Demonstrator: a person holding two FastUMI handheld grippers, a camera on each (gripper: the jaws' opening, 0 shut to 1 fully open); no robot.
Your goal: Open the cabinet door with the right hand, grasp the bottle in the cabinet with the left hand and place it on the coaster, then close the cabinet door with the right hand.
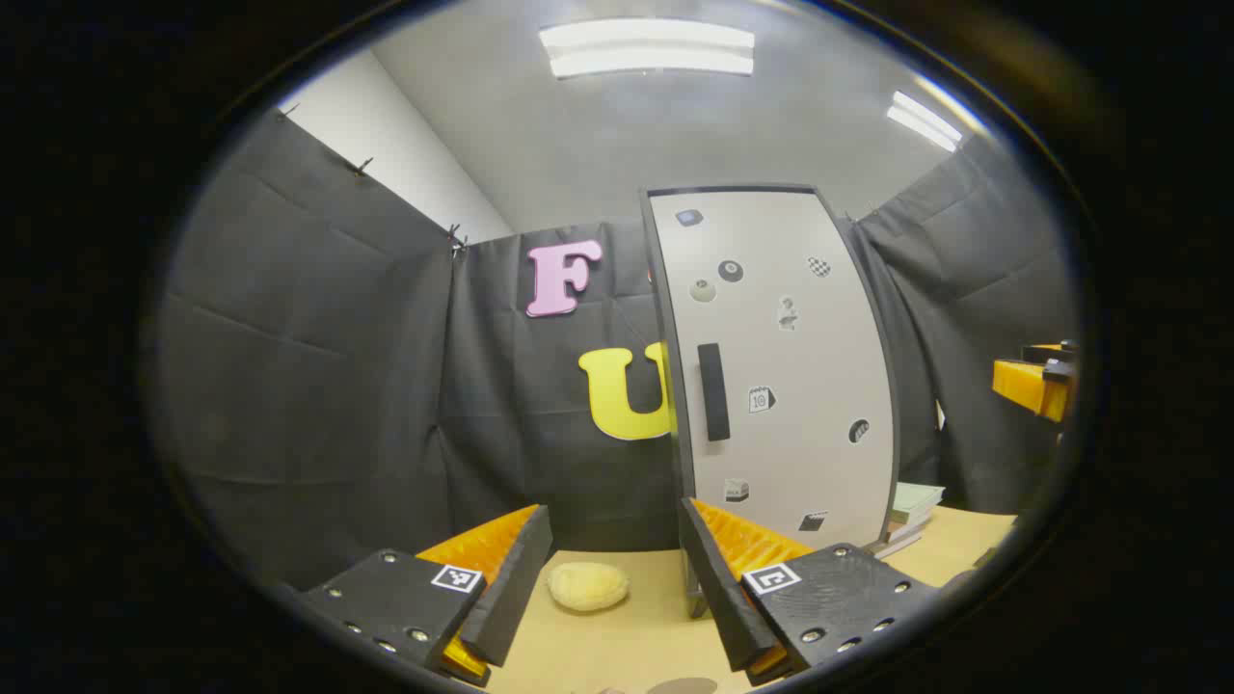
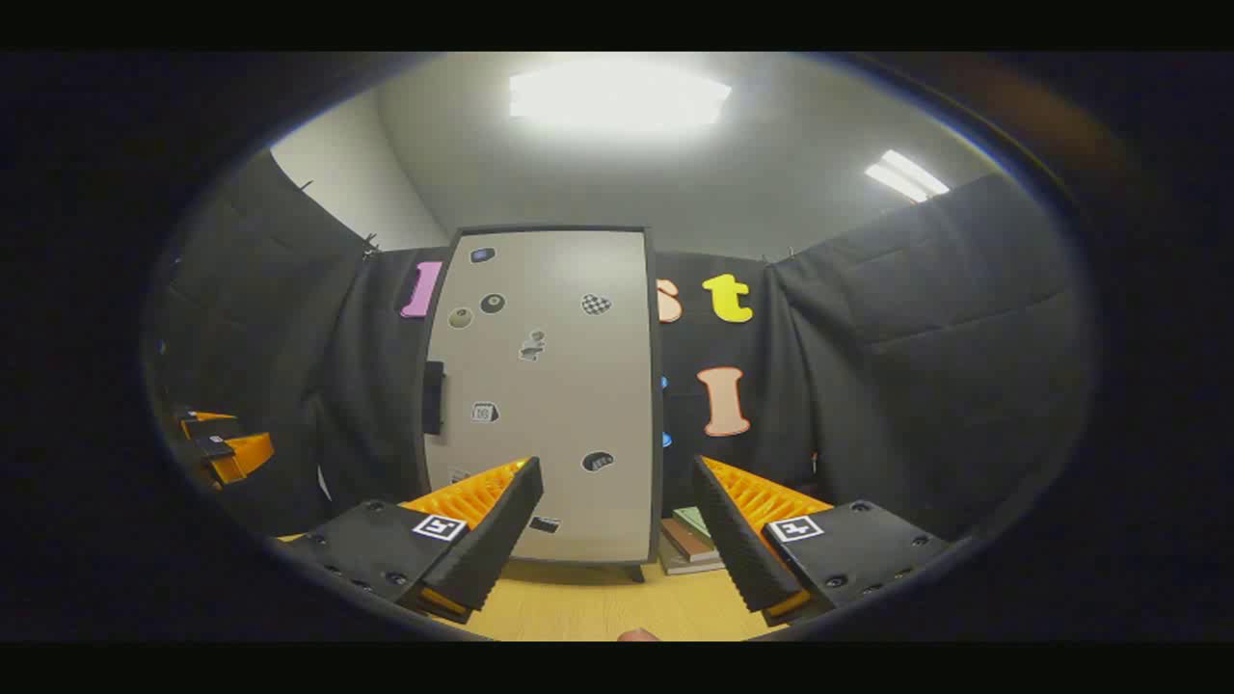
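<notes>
Left gripper view: the left gripper (image 1: 617, 569) hung over the tan table (image 1: 627, 646), fingers spread wide, holding nothing. A pale yellow sponge-like lump (image 1: 588, 586) lay on the table between the fingers, farther off. The cabinet door (image 1: 781, 366) stood closed just right of centre, its dark handle (image 1: 712, 391) near its left edge, stickers scattered over it. Stacked books (image 1: 906, 516) lay to the cabinet's right. The bottle was hidden behind the door.

Right gripper view: the right gripper (image 2: 617, 525) was parted and empty, facing the door, well short of the handle. The other gripper showed at far left.
</notes>
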